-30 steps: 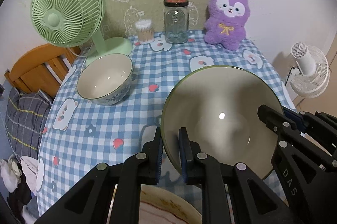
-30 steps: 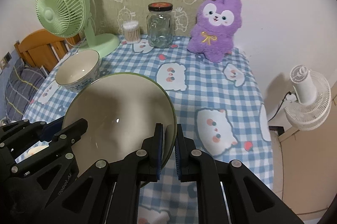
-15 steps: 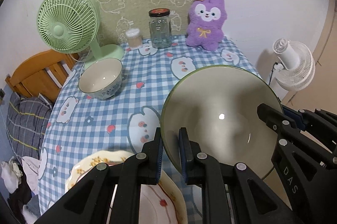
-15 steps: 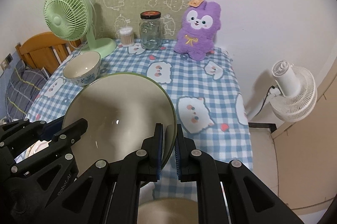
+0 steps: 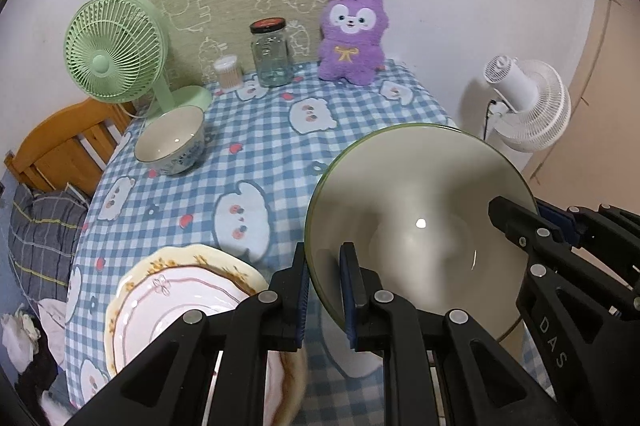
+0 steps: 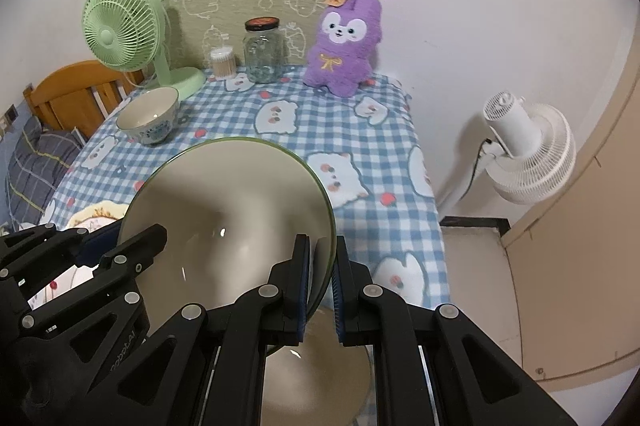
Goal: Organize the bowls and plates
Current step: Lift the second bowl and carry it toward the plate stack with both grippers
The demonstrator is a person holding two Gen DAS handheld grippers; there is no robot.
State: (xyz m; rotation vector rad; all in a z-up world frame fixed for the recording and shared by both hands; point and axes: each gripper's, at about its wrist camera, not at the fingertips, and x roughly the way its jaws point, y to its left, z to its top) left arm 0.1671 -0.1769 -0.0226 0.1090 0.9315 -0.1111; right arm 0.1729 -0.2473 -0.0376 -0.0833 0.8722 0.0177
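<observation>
My left gripper (image 5: pixel 323 284) clamped on near rim of green-rimmed bowl (image 5: pixel 420 222); my right gripper (image 6: pixel 320 280) pinching opposite rim. Bowl held tilted above near end of checked tablecloth (image 5: pixel 260 145). Floral plate (image 5: pixel 168 306) below left. Small bowl (image 5: pixel 170 139) beside green fan (image 5: pixel 112 49), far side.

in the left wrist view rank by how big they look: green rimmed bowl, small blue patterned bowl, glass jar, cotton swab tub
1. green rimmed bowl, though nearest the camera, which inflates it
2. small blue patterned bowl
3. glass jar
4. cotton swab tub
</observation>
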